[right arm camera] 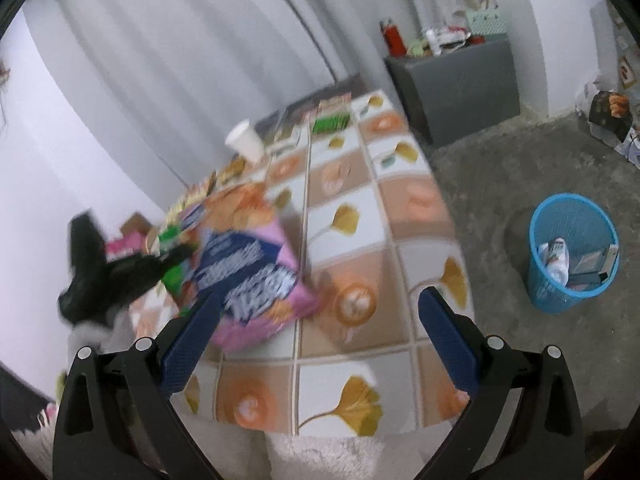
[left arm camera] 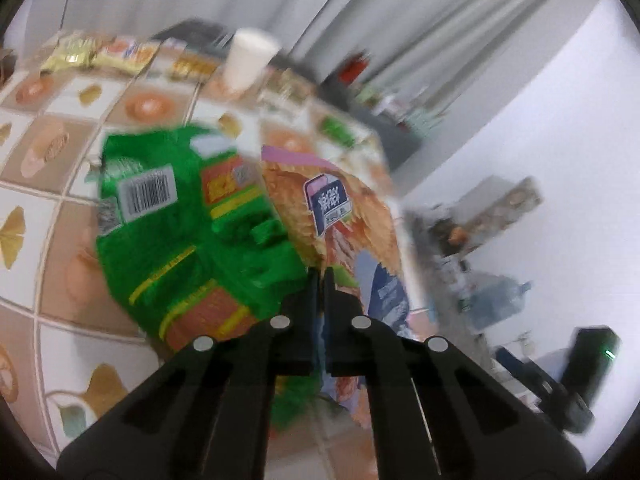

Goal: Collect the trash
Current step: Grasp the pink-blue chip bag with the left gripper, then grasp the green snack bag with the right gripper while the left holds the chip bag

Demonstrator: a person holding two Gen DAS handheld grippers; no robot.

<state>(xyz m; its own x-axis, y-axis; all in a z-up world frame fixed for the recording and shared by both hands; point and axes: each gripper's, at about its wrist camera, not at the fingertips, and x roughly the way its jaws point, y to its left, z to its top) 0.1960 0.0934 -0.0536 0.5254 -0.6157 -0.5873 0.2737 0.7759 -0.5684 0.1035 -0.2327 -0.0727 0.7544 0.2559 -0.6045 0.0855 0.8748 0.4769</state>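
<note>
Left claw (left arm camera: pixel 319 276) pinching green bag (left arm camera: pixel 180 224) and pink bag (right arm camera: pixel 256 264) above surface (right arm camera: pixel 352 184). Right claw (right arm camera: pixel 318 312) spread, empty. Blue bin (right arm camera: pixel 572 252) on floor.

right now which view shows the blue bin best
The right wrist view. The blue bin stands whole on the floor beside the table, and you can look into it and see trash inside. The left wrist view does not show the bin: it faces the snack bags and the room's far side.
</note>
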